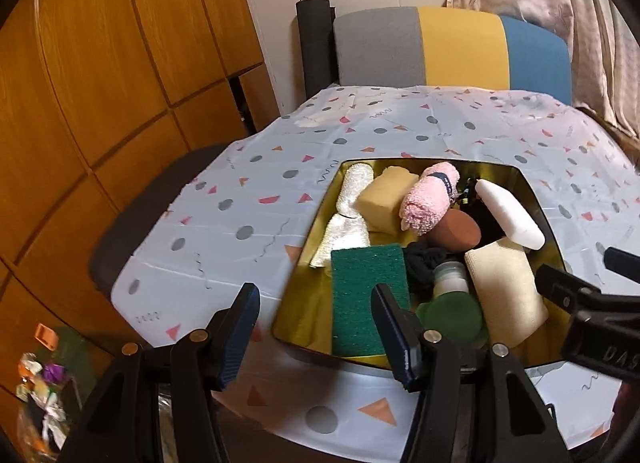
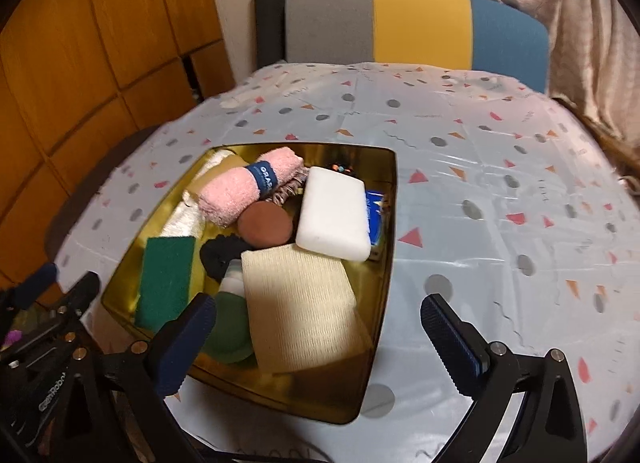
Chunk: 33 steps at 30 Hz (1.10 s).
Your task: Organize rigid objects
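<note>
- The left hand-held gripper (image 1: 316, 333) has its jaws partly spread with nothing between them; its right pad overlaps the near corner of the gold tray (image 1: 308, 247), though contact cannot be judged, and its left pad hangs over the patterned cloth on the desk (image 1: 248, 199).
- The right hand-held gripper (image 2: 316, 337) stands spread wide and holds nothing; its left pad sits over the tray's near edge, beside the green round lid (image 2: 230, 337) and the cream cloth pad (image 2: 298, 303), and its right pad is over bare cloth, clear of the tray.
- No earlier view is given, so only this open stance can be told.
- The task's things all lie in the tray, just ahead of both hand-held grippers: a green scouring pad (image 1: 368, 295) nearest the left one, then a pale bottle (image 1: 452, 279), a brown round block (image 1: 456, 229), a pink rolled towel (image 1: 430, 201), a yellow sponge (image 1: 384, 199) and a white block (image 2: 334, 215) farther ahead.
- A black fabric piece (image 2: 218, 253) is half buried under its neighbours, and its form is unclear.
- A blue packet (image 2: 374, 215) behind the white block is mostly hidden.
- Small dark bits at the tray's far side are too small to name.
- A chair back (image 1: 452, 49) stands beyond the desk.
</note>
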Each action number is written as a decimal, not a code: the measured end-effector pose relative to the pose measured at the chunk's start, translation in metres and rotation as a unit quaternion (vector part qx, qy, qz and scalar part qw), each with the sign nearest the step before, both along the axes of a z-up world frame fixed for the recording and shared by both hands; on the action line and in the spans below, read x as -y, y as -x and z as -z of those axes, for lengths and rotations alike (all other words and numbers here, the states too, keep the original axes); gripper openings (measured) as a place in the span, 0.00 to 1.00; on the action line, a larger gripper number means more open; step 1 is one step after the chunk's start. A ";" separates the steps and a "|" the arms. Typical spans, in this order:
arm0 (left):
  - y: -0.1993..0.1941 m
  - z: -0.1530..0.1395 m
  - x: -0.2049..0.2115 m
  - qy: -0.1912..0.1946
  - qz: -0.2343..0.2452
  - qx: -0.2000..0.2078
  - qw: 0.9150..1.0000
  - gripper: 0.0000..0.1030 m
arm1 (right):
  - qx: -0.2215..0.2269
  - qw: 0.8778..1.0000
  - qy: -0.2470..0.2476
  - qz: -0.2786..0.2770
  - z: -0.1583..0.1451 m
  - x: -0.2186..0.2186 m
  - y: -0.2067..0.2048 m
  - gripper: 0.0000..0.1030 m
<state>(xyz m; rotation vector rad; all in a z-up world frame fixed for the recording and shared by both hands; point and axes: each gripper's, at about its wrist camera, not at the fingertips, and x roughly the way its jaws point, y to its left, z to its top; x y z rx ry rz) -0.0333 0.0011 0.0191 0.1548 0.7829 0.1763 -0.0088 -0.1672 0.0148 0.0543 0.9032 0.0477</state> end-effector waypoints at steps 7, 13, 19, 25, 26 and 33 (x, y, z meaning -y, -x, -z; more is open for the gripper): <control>0.001 -0.010 -0.007 0.011 -0.008 -0.004 1.000 0.57 | -0.031 0.998 0.038 0.032 -0.009 -0.012 0.002 1.00; -0.005 -0.018 -0.013 0.046 -0.008 -0.011 0.999 0.57 | -0.036 0.997 0.063 0.038 -0.018 -0.027 0.005 1.00; -0.016 -0.021 -0.021 0.088 -0.020 -0.028 0.996 0.57 | -0.044 0.995 0.074 0.044 -0.019 -0.034 0.004 1.00; -0.030 -0.017 -0.019 0.105 -0.019 -0.056 0.993 0.57 | -0.069 0.992 0.083 0.059 -0.015 -0.038 -0.002 1.00; -0.031 -0.016 -0.018 0.105 -0.017 -0.057 0.993 0.57 | -0.070 0.993 0.082 0.058 -0.015 -0.039 -0.003 1.00; -0.036 -0.009 -0.020 0.105 -0.012 -0.077 0.991 0.57 | -0.079 0.991 0.087 0.062 -0.013 -0.044 -0.008 1.00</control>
